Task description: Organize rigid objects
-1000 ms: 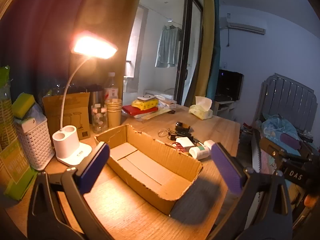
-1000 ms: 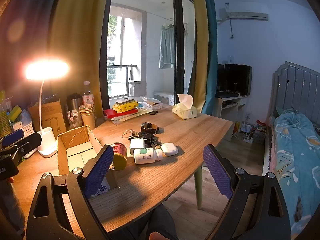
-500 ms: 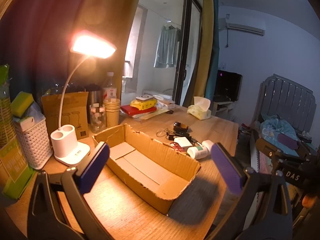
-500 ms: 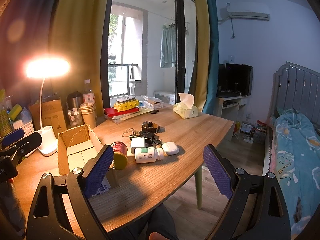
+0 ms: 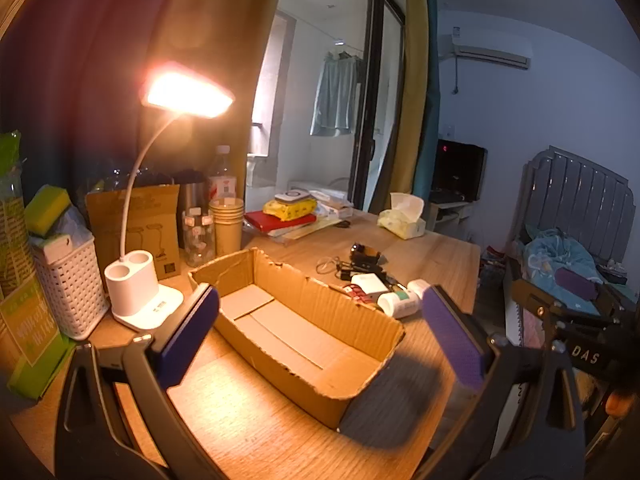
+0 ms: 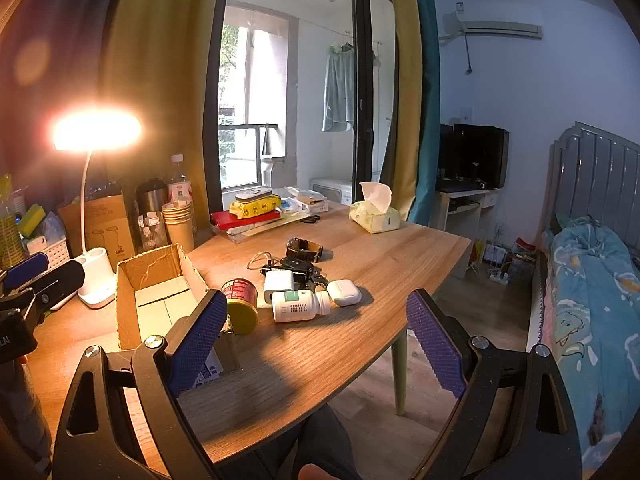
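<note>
An empty open cardboard box [image 5: 288,320] lies on the wooden table, also in the right wrist view [image 6: 156,292]. Beside it lie a red can with a yellow lid [image 6: 240,302], a white pill bottle [image 6: 300,306], a white earbud case [image 6: 344,292], a white charger [image 6: 278,282], keys and a watch [image 6: 304,250]. My left gripper [image 5: 320,332] is open above the box's near end. My right gripper [image 6: 316,344] is open and empty, above the table's front edge, short of the small objects.
A lit desk lamp [image 5: 140,296] and a white basket [image 5: 68,284] stand left of the box. Paper cups [image 6: 178,226], bottles, a stack of books [image 6: 256,216] and a tissue pack [image 6: 374,216] sit further back. A bed [image 6: 592,280] is at the right.
Both grippers have shifted only slightly; the view in each has crept a little. Nothing was taken hold of or moved.
</note>
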Tool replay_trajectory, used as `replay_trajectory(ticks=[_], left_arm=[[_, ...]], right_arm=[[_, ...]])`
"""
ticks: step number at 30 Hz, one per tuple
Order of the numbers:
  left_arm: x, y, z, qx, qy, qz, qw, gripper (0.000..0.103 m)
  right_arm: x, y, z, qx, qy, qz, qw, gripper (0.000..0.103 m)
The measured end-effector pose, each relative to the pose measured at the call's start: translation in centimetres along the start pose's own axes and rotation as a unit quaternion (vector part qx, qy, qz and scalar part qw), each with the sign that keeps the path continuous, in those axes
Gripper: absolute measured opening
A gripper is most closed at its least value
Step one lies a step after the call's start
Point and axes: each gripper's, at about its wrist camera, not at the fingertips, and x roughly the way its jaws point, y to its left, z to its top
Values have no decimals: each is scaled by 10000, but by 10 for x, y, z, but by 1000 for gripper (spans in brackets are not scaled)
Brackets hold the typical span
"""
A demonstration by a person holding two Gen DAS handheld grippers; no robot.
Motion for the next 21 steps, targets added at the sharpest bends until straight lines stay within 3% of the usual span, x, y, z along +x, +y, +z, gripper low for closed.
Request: replay_trajectory(ticks=[21], left_arm=[[0,0,1,21,3,-6,10000,102]], right_arm=[[1,10,-8,-21,-8,18,10000,93]])
